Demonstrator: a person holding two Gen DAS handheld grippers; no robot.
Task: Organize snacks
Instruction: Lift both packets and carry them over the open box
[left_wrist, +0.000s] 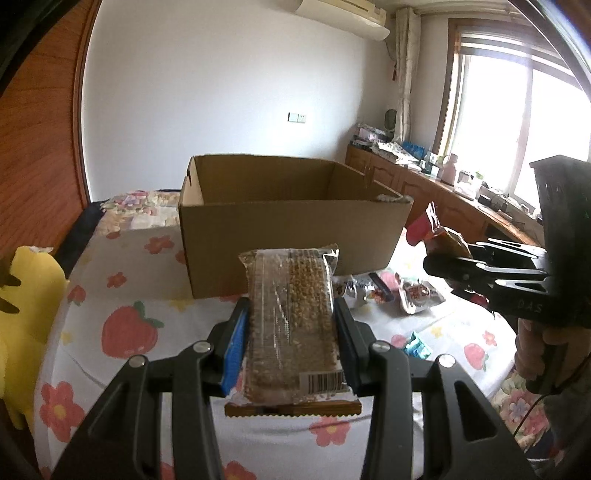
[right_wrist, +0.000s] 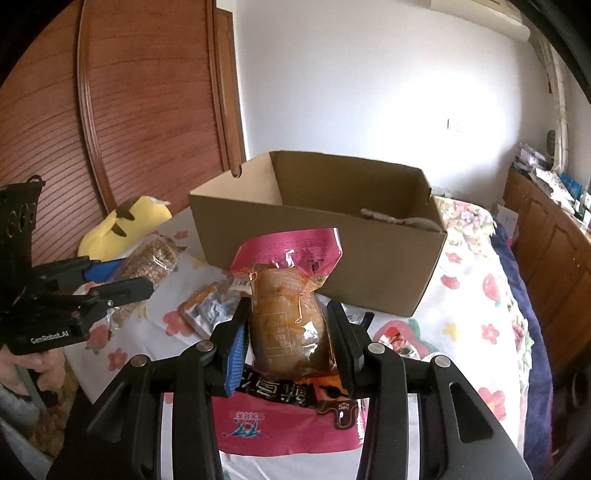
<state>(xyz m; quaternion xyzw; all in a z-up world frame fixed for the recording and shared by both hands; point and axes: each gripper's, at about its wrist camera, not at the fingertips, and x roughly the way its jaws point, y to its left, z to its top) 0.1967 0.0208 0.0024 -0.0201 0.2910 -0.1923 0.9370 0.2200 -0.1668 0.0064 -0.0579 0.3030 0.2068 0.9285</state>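
My left gripper (left_wrist: 291, 314) is shut on a clear-wrapped brown grain bar (left_wrist: 293, 325) and holds it above the bed, in front of an open cardboard box (left_wrist: 291, 236). My right gripper (right_wrist: 286, 325) is shut on a pink-topped pouch with a brown snack (right_wrist: 288, 310), also short of the box (right_wrist: 332, 251). In the left wrist view the right gripper (left_wrist: 443, 266) is at the right with its pouch (left_wrist: 439, 232). In the right wrist view the left gripper (right_wrist: 122, 280) is at the left with the bar (right_wrist: 151, 266).
Several loose snack packets (left_wrist: 406, 295) lie on the flowered bedsheet (left_wrist: 129, 325) right of the box; others (right_wrist: 207, 306) show under my right gripper. A yellow plush toy (right_wrist: 122, 229) sits left of the box. A wooden cabinet (left_wrist: 424, 184) with clutter runs under the window.
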